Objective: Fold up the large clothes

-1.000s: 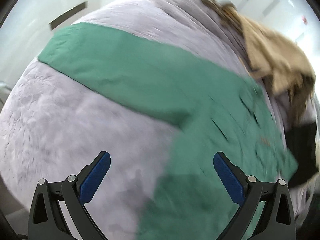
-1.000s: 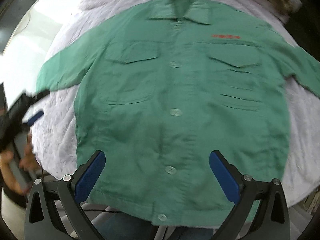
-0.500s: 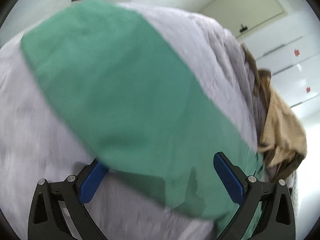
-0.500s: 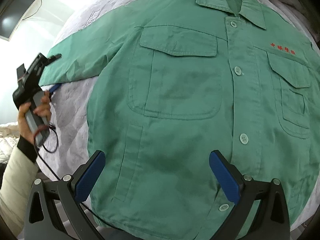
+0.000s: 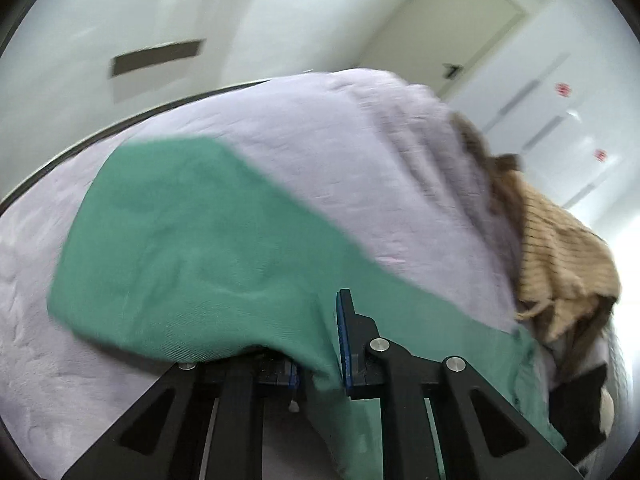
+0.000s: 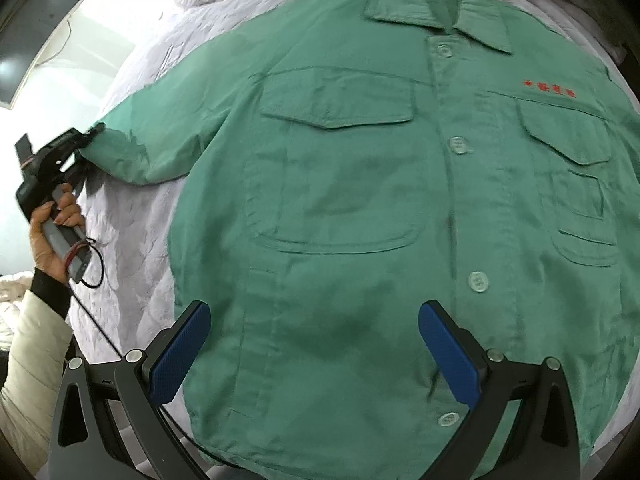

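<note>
A lilac quilted blanket (image 6: 132, 248) covers the work surface and fills most of both views. On it, a green work jacket (image 6: 360, 200) lies flat, front up, buttoned, collar (image 6: 436, 12) at the top of the right wrist frame, hem toward the bottom. Two flap chest pockets show, w/ red lettering (image 6: 550, 89) at upper right above one of them. Body of the jacket looks smooth and not yet folded anywhere

One sleeve (image 6: 160, 136) stretches out toward mid left of the right wrist frame. Its cuff end is pinched in the left gripper (image 5: 324, 364), whose blue pads are pressed together on the green cloth at lower centre of the left wrist view; sleeve cloth drapes over that claw's near finger. The person's hand (image 6: 52, 236) holds that tool at the left edge

The right gripper (image 6: 314, 354) hangs above the lower jacket front, jaws spread wide, nothing between them, not touching cloth as far as can be told

A tan knit garment (image 5: 560, 264) is heaped at right of the left wrist frame, beside the blanket's far edge, apart from the jacket

Progress, judged: early. Jacket is spread; first sleeve is gripped, prob. to be folded inward across the chest. Other sleeve, side folds and the hem-to-collar fold all remain
</note>
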`<state>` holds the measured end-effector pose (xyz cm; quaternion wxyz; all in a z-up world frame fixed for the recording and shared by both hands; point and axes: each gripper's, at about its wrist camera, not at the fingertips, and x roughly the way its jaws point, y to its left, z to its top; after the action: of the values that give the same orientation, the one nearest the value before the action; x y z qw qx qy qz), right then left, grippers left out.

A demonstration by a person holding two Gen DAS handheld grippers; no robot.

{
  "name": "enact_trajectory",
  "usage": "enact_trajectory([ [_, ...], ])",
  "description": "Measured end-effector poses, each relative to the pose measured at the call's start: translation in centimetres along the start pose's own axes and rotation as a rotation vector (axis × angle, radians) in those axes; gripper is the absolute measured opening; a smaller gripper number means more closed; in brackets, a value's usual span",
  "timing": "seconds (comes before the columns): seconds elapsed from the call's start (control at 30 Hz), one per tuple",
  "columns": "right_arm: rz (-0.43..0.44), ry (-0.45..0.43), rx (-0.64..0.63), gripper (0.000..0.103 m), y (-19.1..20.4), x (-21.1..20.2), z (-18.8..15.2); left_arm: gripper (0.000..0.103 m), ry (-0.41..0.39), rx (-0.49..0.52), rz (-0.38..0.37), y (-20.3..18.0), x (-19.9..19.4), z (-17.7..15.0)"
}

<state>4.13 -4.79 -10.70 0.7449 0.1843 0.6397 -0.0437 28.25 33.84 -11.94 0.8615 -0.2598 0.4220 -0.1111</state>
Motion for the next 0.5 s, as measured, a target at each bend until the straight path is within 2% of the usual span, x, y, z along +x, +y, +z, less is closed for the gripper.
enact_trajectory([
  [0.17, 0.015, -0.048, 0.066, 0.103, -3.3, -0.8, 0.1, 0.017, -0.019, 0.159, -0.229, -8.9, -1.7, 0.1],
  [0.3, 0.044, -0.087, 0.127, 0.103, -6.4, -1.8, 0.0, 0.017, 0.014, 0.352, -0.417, -19.1, -2.4, -2.6],
  [0.4, 0.042, -0.107, 0.159, 0.103, -8.7, -2.7, -0.3, 0.017, 0.118, 0.428, -0.536, -25.9, -0.7, -7.0],
  [0.5, 0.027, -0.129, 0.225, 0.103, -12.5, -3.5, -0.5, 0.017, 0.250, 0.526, -0.534, -30.7, 2.6, -13.3],
])
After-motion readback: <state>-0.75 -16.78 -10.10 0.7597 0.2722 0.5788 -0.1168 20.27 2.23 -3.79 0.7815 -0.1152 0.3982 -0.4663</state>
